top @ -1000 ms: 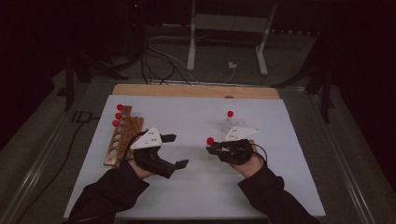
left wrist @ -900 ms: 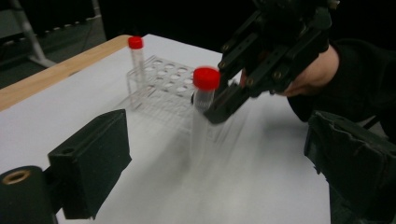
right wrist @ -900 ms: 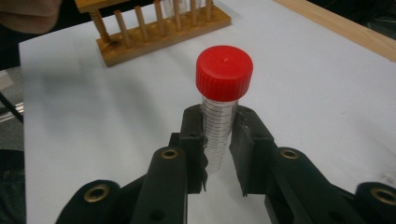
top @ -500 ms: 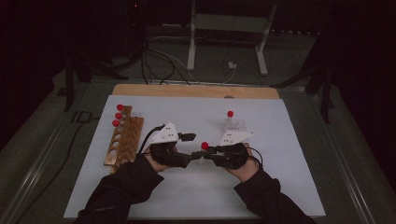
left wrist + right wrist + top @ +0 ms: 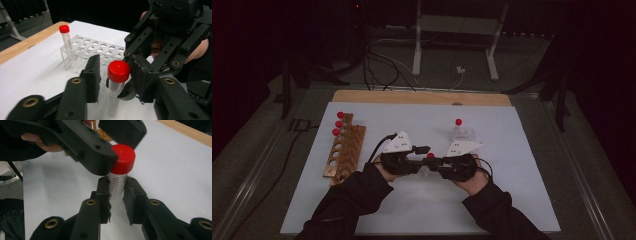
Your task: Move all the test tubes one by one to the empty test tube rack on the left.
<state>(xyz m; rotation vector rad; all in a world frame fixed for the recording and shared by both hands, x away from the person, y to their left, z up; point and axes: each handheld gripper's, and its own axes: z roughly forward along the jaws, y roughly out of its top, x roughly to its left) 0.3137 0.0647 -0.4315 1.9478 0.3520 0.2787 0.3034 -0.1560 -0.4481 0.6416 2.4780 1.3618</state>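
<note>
Red-capped and held upright, a test tube sits between two hand-held grippers at mid-table in the high view, where the left gripper and right gripper meet nose to nose over a white mat. To the person's left lies a wooden rack with three capped tubes at its far end and most holes vacant; farther back on the right stands a clear rack bearing one tube. By the look of it, the transfer between racks is barely begun.

In the left gripper view, the left gripper brackets the red cap; its jaws have just been closing around it, one pad at the cap's edge, the other apparently a sliver short, so a firm hold is not evident. Behind stands the clear rack, rows of holes free, its lone tube at one corner.

In the right gripper view, the right gripper is clamped on the graduated barrel of the tube below the cap, and the left gripper's jaws hang over the cap from above. Whether this is a handover or an uncapping cannot be told. Nothing else lies near; the two tools crowding one small cap are the only obstruction.
</note>
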